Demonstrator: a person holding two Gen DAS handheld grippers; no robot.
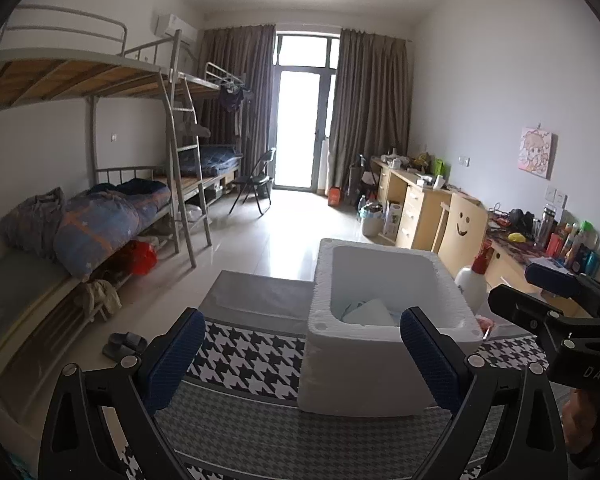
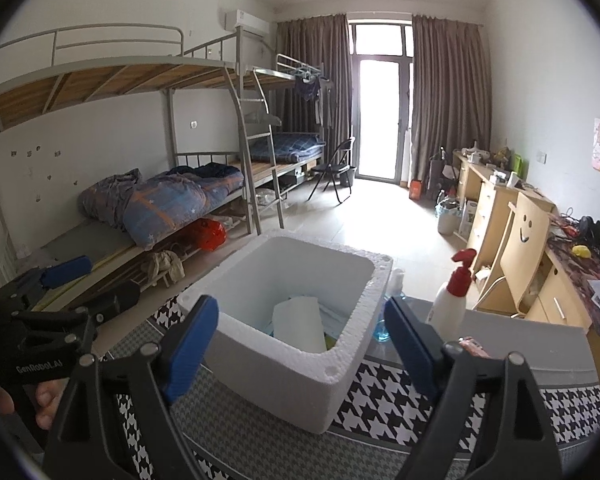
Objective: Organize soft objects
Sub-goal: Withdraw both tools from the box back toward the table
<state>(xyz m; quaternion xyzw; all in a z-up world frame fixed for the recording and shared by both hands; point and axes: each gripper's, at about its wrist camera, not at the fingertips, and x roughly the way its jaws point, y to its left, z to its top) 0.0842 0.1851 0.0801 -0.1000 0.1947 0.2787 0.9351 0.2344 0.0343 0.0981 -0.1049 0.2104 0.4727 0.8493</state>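
- Left wrist view: left gripper [image 1: 300, 354] w/ blue pads [image 1: 177, 354] spread wide, nothing between them. Held above the houndstooth cloth [image 1: 256, 354] covering the table.
- White foam box [image 1: 384, 364] sits on the cloth, just ahead of the L gripper's right finger. Top uncovered.
- Inside box: white folded soft item [image 1: 370, 312] low in the cavity, partly hidden by the near wall; blue-tinted material beside it, type cannot be determined.
- Right gripper [image 1: 556, 296] enters from the right edge, to the right of the box. Fingers apart, nothing between them.
- Spray bottle [image 1: 474, 280], white body w/ red trigger head, upright just right of the box.
- Pink item [image 1: 485, 322] at box's right side, near the bottle base; too small to ID.
- Right wrist view: R gripper [image 2: 302, 340] fingers apart, empty. Box [image 2: 300, 380] directly ahead, between the two pads in frame.
- White soft item [image 2: 300, 324] stands inside the box, leaning on the near wall; blue and green bits [image 2: 331, 342] beside it.
- Bottle [image 2: 450, 300] upright, right of box. Blue-based clear object [image 2: 382, 330] behind the box's right corner.
- L gripper [image 2: 88, 284] at left edge, fingers apart, well left of the box.
- Bkgd: bunk beds [image 2: 172, 184] along left wall, desks [image 2: 500, 208] along right wall, folding chair [image 2: 332, 172] near the window.
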